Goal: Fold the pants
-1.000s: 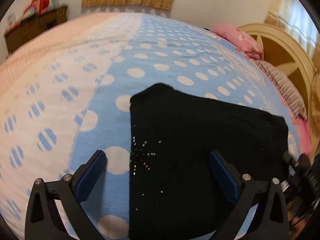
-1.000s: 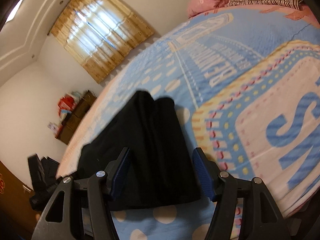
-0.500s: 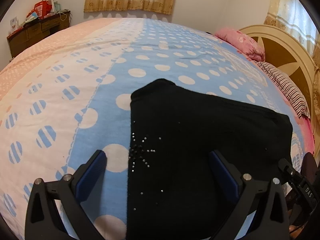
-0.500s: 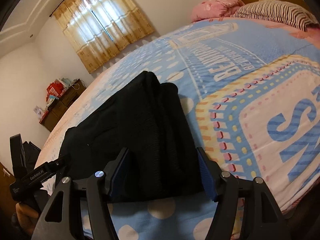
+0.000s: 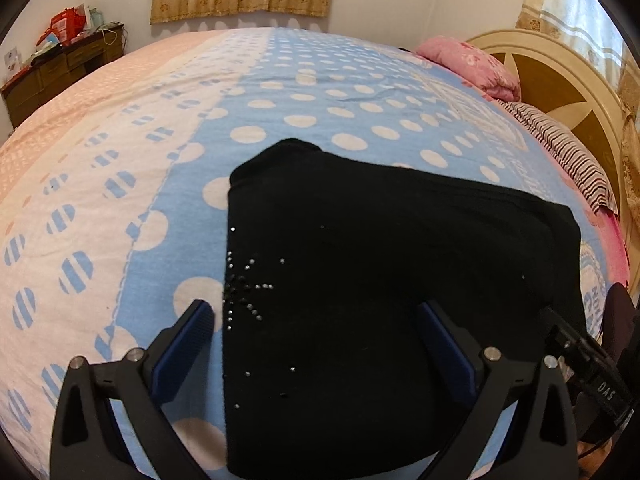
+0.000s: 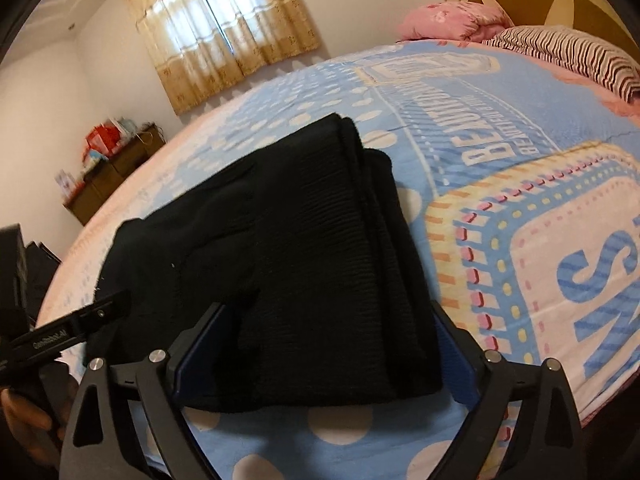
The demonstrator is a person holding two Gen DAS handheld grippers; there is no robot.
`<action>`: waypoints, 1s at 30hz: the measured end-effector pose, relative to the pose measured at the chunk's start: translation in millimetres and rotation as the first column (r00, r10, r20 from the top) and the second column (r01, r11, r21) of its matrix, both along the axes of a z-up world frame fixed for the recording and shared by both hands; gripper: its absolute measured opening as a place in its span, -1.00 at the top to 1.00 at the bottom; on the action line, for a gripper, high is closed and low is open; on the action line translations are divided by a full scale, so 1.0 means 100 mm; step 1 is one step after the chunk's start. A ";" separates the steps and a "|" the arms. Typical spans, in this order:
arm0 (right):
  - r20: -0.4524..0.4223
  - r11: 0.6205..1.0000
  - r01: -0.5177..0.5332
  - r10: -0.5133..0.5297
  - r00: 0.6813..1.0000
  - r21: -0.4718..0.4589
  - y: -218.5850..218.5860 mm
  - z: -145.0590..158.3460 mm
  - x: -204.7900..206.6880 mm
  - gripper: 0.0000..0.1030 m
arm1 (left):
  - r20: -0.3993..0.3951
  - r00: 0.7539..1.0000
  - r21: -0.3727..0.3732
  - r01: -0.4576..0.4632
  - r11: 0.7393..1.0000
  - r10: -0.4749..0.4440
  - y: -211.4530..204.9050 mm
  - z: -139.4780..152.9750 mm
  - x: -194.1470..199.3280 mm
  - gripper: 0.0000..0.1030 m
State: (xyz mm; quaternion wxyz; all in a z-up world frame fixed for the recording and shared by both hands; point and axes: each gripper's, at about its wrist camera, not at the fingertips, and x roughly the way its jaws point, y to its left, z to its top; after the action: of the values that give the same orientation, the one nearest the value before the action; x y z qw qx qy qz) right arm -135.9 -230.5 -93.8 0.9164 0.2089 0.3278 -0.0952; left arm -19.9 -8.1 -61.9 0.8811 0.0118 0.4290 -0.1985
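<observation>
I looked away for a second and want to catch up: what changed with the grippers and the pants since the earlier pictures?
The right gripper has just been opening: its jaws now stand wide either side of the folded black pants, no pads pressing. The left gripper stayed open over the pants, and the pants stayed folded on the bedspread.

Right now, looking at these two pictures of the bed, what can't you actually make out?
- Near edge of the folded black pants: cut off by the bottom of the left wrist view.
- Fold layers: black on black, uncountable in either view.
- Right hand-held gripper, jaws just opened: its pads are partly hidden behind the pants in the right wrist view.
- Clutter on the dresser: too small.
- Print on the bedspread: runs off the right edge.
</observation>
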 end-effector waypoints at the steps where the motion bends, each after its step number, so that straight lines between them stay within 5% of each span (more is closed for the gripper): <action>1: 0.000 1.000 0.003 -0.003 1.000 0.010 -0.02 0.00 0.00 -0.85 | -0.001 1.000 -0.001 0.002 1.000 -0.002 0.00 0.00 0.00 -0.95; 3: 0.012 0.999 0.005 -0.005 1.000 0.047 -0.07 0.01 -0.03 -0.79 | 0.001 1.000 -0.001 0.011 1.000 -0.011 -0.01 0.01 -0.01 -0.87; 11: 0.008 1.000 -0.009 0.009 1.000 -0.015 -0.02 0.04 -0.10 0.12 | 0.013 0.999 -0.019 0.053 0.998 -0.053 -0.06 0.06 -0.07 -0.32; 13: 0.012 1.000 -0.016 0.016 1.000 -0.022 0.01 0.06 -0.09 0.20 | 0.023 0.998 -0.025 0.061 0.998 -0.061 -0.07 0.09 -0.10 -0.03; 19: 0.018 0.997 -0.010 0.012 1.000 -0.076 0.10 0.13 -0.11 0.30 | 0.048 0.997 -0.066 0.063 0.996 -0.060 -0.03 0.17 -0.13 0.43; 30: 0.080 0.984 -0.040 0.054 0.995 -0.174 0.34 0.49 -0.16 0.33 | 0.094 0.995 -0.081 0.030 0.996 -0.022 0.06 0.29 -0.13 0.60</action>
State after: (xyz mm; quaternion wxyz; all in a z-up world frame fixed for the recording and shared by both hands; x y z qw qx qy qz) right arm -152.4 -196.2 -45.1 0.9461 0.1251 0.2841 -0.0927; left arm -32.7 -1.8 -33.3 0.8973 -0.0098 0.3786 -0.2267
